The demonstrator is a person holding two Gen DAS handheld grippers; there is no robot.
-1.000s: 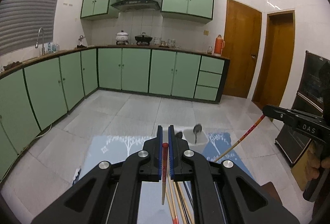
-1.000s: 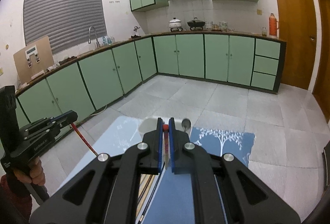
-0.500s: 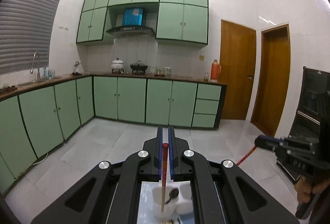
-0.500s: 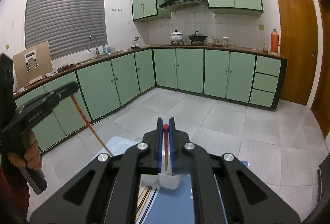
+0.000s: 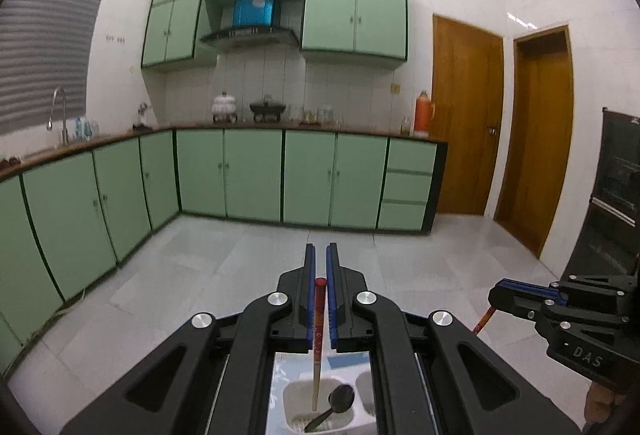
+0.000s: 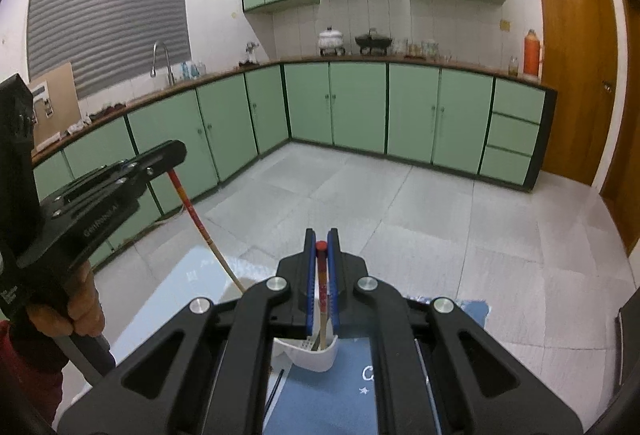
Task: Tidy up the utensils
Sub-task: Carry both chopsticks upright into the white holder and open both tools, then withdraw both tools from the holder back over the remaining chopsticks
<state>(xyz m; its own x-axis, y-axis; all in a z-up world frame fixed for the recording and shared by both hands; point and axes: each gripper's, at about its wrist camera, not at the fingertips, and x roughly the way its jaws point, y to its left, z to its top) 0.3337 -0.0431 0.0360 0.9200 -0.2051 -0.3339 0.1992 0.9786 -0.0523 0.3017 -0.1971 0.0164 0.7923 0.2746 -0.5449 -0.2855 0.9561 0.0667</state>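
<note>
My left gripper point(image 5: 319, 255) is shut on a red-topped chopstick point(image 5: 318, 331) that hangs down with its tip inside a white utensil holder point(image 5: 297, 401). A dark spoon point(image 5: 338, 401) leans in the same compartment. My right gripper point(image 6: 322, 241) is shut on a second red-topped chopstick point(image 6: 322, 299), its tip over the white holder point(image 6: 316, 355). Each gripper shows in the other's view: the right gripper point(image 5: 494, 295) at the right, the left gripper point(image 6: 182, 153) at the left with its chopstick point(image 6: 200, 227) slanting down.
The holder stands on a blue patterned mat point(image 6: 344, 395) on a table. More thin sticks point(image 6: 276, 387) lie on the mat beside the holder. Green kitchen cabinets point(image 5: 256, 175) and a tiled floor point(image 6: 400, 203) lie beyond.
Both grippers rose and tilted up with their chopsticks, then came over the white holder. The left chopstick's tip now hangs inside the holder beside the spoon.
</note>
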